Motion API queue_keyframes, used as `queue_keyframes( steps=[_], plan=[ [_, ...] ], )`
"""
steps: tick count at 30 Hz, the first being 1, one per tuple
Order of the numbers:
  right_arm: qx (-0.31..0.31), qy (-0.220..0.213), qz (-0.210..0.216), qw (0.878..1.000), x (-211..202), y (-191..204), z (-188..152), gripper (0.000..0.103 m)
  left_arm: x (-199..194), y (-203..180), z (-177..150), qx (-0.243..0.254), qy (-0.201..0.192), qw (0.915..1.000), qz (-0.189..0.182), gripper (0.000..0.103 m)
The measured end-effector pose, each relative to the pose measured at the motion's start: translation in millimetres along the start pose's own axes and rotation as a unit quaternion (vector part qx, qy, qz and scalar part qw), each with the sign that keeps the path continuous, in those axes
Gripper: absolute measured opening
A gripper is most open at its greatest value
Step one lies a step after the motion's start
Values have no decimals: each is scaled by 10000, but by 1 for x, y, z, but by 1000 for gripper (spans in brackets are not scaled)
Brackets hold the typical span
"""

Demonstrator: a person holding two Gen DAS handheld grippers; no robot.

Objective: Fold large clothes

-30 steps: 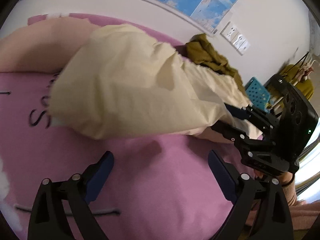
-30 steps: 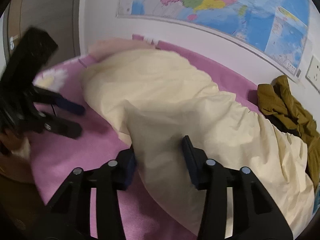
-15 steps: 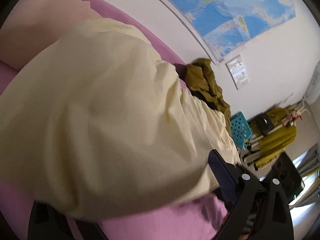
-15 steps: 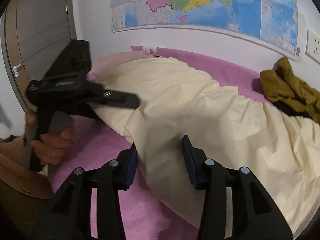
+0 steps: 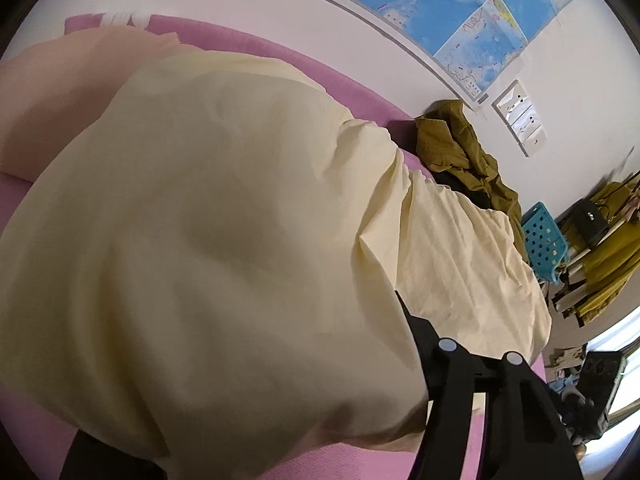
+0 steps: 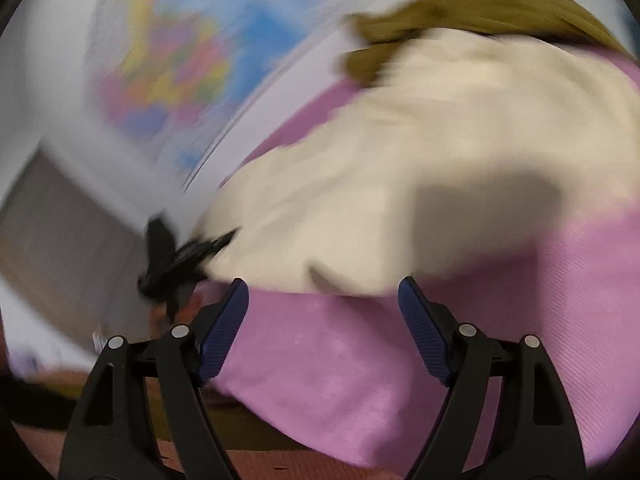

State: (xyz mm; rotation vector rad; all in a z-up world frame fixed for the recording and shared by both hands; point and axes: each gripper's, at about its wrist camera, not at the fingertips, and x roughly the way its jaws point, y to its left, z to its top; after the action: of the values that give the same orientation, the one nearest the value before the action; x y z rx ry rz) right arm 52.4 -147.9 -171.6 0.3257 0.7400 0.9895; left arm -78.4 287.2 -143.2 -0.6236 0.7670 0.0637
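Observation:
A large cream garment point(image 5: 224, 220) lies spread over the pink bed point(image 5: 280, 48). Its near edge drapes over my left gripper point(image 5: 248, 360) and hides both pads. Only the right finger point(image 5: 424, 344) shows. The jaws are closing with the cloth between them, and the grip itself is hidden. The right wrist view is blurred by motion. In it my right gripper point(image 6: 324, 320) hangs over the bare pink sheet point(image 6: 340, 380) just short of the cream garment point(image 6: 420, 152), its jaws opening with nothing between them. The left gripper point(image 6: 176, 260) shows there as a dark smear at the cloth's left edge.
An olive garment point(image 5: 460, 148) lies crumpled at the bed's far end by the wall. A peach pillow point(image 5: 60, 92) sits at the far left. Beyond the bed stand a blue basket point(image 5: 544, 240) and a rack of yellow clothes point(image 5: 612, 256). A map point(image 5: 480, 12) hangs above.
My right gripper let go of the cream cloth, opened wide, rolled and swung off over the bare sheet. The left gripper pushed in at the cloth's edge, which now covers its fingers.

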Motion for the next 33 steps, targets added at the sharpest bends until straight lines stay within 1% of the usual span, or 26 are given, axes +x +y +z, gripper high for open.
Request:
queue_keyframes(
  steps=[2, 4, 5, 9, 12, 14, 16, 21, 22, 23, 25, 27, 29, 30, 31, 33],
  plan=[
    [405, -250, -306, 9984, -12, -19, 0, 77, 0, -1, -1, 53, -27, 10000, 55, 63],
    [598, -344, -625, 9957, -12, -27, 1, 76, 1, -3, -1, 136, -26, 9999, 69, 66],
    [585, -377, -734, 9949, -10, -28, 3, 75, 1, -4, -1, 189, -22, 9998, 82, 66],
    [498, -525, -1185, 9903, 6, -19, 12, 77, 1, -4, -2, 278, 12, 9996, 35, 71],
    [423, -714, -1400, 9867, 17, -17, 21, 82, 2, -4, -2, 299, 19, 9995, -14, 74],
    [430, -860, -1467, 9845, 23, -21, 24, 83, 3, -6, -2, 333, 16, 9994, -36, 77],
    [421, -987, -1331, 9853, 32, -21, 28, 82, 4, -8, -2, 392, 20, 9992, -90, 81],
    [594, -1216, -711, 9882, 40, -27, 41, 82, 6, -10, -3, 523, -2, 9985, -180, 87],
    [589, -1201, -663, 9888, 42, -29, 44, 79, 7, -11, -3, 536, -9, 9984, -186, 88],
    [587, -1147, -753, 9888, 45, -29, 47, 75, 8, -13, -3, 571, -12, 9982, -178, 91],
    [513, -1047, -860, 9894, 52, -26, 52, 74, 11, -18, -3, 666, -20, 9978, -40, 92],
    [514, -1012, -919, 9893, 56, -26, 54, 68, 14, -22, -3, 735, -37, 9972, 98, 92],
    [556, -1043, -829, 9895, 53, -29, 55, 54, 15, -24, -2, 719, -46, 9972, 205, 91],
    [585, -1054, -783, 9896, 50, -31, 55, 50, 15, -24, -1, 709, -48, 9970, 298, 88],
    [659, -1043, -657, 9902, 48, -34, 56, 47, 16, -25, -1, 709, -40, 9968, 370, 87],
    [878, -1026, -401, 9900, 45, -42, 55, 47, 15, -25, 0, 711, -41, 9963, 476, 81]
  ],
)
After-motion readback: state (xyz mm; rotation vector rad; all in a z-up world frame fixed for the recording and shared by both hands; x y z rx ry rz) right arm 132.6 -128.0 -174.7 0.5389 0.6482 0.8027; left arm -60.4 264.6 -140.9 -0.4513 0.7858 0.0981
